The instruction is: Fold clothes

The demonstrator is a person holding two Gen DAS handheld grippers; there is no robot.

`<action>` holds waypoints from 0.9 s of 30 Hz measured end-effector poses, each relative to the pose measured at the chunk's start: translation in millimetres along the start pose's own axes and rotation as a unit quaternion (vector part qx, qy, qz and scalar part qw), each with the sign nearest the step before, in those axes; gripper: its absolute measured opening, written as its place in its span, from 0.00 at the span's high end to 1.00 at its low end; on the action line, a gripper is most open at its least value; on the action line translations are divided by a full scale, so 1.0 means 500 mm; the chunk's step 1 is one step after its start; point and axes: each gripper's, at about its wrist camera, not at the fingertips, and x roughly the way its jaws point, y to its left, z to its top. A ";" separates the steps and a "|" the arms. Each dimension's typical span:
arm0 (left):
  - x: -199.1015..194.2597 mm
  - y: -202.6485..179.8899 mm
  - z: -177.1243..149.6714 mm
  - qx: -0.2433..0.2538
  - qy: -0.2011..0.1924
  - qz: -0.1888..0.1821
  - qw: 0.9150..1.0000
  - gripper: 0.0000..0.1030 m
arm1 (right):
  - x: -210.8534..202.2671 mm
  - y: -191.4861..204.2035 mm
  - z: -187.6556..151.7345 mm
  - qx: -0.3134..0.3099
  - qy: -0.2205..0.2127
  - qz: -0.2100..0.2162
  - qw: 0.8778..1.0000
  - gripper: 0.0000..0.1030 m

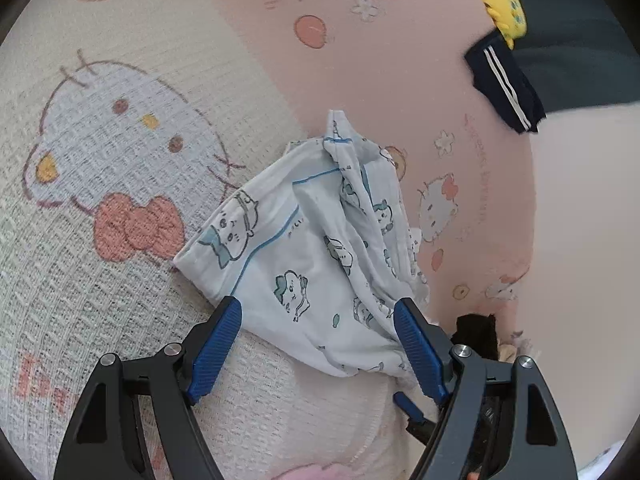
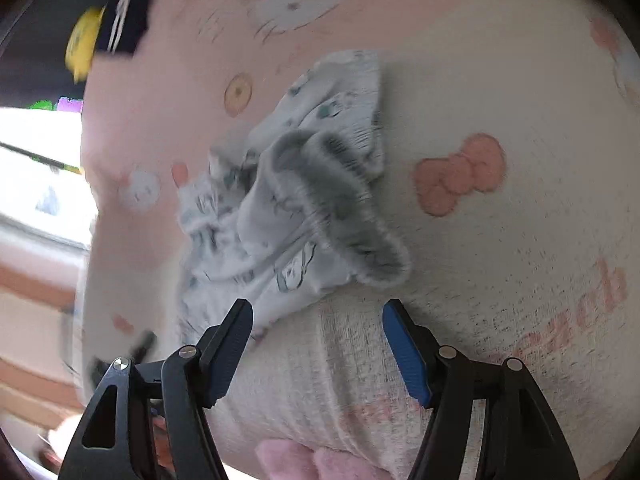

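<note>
A small light-blue garment with cartoon prints [image 1: 316,248] lies crumpled on a cartoon-cat blanket [image 1: 120,160]. My left gripper [image 1: 318,320] is open, its blue pads on either side of the garment's near edge, not closed on it. In the blurred right wrist view the same garment [image 2: 296,200] lies bunched, its gathered waistband turned up. My right gripper [image 2: 318,320] is open just in front of the garment's near edge, over a folded white waffle cloth [image 2: 320,380].
A folded navy garment with white stripes [image 1: 504,84] lies at the blanket's far right edge, beside a yellow plush toy [image 1: 504,8]. A small dark item [image 1: 476,336] sits at the right near my left gripper. The blanket's pink part [image 1: 380,60] extends behind.
</note>
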 end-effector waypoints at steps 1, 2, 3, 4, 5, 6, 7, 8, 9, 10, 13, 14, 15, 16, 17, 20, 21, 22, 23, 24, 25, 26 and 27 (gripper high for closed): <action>0.001 -0.002 -0.002 0.007 -0.003 0.003 1.000 0.25 | -0.004 -0.002 0.000 0.003 -0.003 0.004 1.000 0.35; 0.002 -0.004 -0.005 0.014 -0.007 0.004 1.000 0.25 | -0.008 -0.003 0.001 0.005 -0.005 0.009 1.000 0.35; 0.004 -0.007 -0.006 0.022 -0.010 0.006 1.000 0.25 | -0.007 0.000 0.003 0.000 -0.008 0.008 1.000 0.35; 0.007 -0.011 -0.008 0.030 -0.010 0.009 0.999 0.25 | -0.006 0.002 0.006 -0.004 -0.011 0.007 1.000 0.35; 0.010 -0.014 -0.010 0.036 -0.011 0.012 0.999 0.25 | -0.004 0.004 0.009 -0.010 -0.015 0.008 1.000 0.35; 0.012 -0.017 -0.010 0.041 -0.012 0.015 0.999 0.25 | 0.001 0.005 0.013 -0.015 -0.018 0.009 1.000 0.35; 0.014 -0.019 -0.009 0.045 -0.013 0.018 0.999 0.25 | 0.004 0.005 0.017 -0.017 -0.022 0.011 1.000 0.35; 0.015 -0.022 -0.008 0.049 -0.013 0.021 0.998 0.25 | 0.007 0.006 0.021 -0.020 -0.026 0.013 0.999 0.35; 0.017 -0.023 -0.006 0.050 -0.016 0.027 0.998 0.27 | 0.011 0.007 0.025 -0.021 -0.028 0.014 0.999 0.35; 0.018 -0.021 -0.005 0.048 -0.020 0.034 0.998 0.34 | 0.016 0.009 0.031 -0.027 -0.028 0.012 0.999 0.36; 0.028 -0.010 0.003 0.041 -0.022 0.062 0.997 0.73 | 0.024 0.012 0.044 -0.047 -0.029 -0.007 0.998 0.40; 0.033 -0.007 0.004 0.038 -0.022 0.066 0.997 0.78 | 0.024 0.014 0.048 -0.052 -0.028 -0.016 0.998 0.44; 0.035 -0.003 0.007 0.034 -0.020 0.064 0.997 0.78 | 0.026 0.015 0.049 -0.058 -0.024 -0.019 0.998 0.44; 0.034 0.002 0.011 0.027 -0.017 0.059 0.998 0.78 | 0.022 0.015 0.049 -0.060 -0.024 -0.026 0.998 0.44; 0.033 0.005 0.013 0.021 -0.015 0.056 0.998 0.79 | 0.018 0.015 0.049 -0.063 -0.023 -0.033 0.997 0.44; 0.028 0.010 0.016 0.010 -0.007 0.050 0.999 0.78 | 0.002 0.018 0.042 -0.089 -0.028 -0.075 0.993 0.43; 0.025 0.013 0.016 0.006 -0.004 0.047 0.999 0.78 | 0.000 0.018 0.042 -0.096 -0.030 -0.078 0.992 0.43; 0.021 0.016 0.016 0.000 0.000 0.045 0.999 0.78 | -0.001 0.017 0.041 -0.104 -0.031 -0.081 0.991 0.43; 0.015 0.015 0.015 -0.006 -0.004 0.048 0.999 0.77 | -0.003 0.017 0.040 -0.111 -0.033 -0.083 0.990 0.43; 0.006 0.012 0.013 -0.014 -0.011 0.053 0.998 0.76 | -0.004 0.017 0.039 -0.118 -0.034 -0.086 0.989 0.43; -0.004 0.010 0.010 -0.022 -0.022 0.052 0.998 0.72 | -0.006 0.016 0.039 -0.125 -0.036 -0.089 0.988 0.43; -0.015 0.010 0.006 -0.030 -0.034 0.048 0.998 0.60 | -0.005 0.012 0.045 -0.119 -0.040 -0.080 0.989 0.43; -0.022 0.010 0.003 -0.036 -0.041 0.042 0.998 0.51 | -0.004 0.007 0.050 -0.112 -0.045 -0.072 0.990 0.43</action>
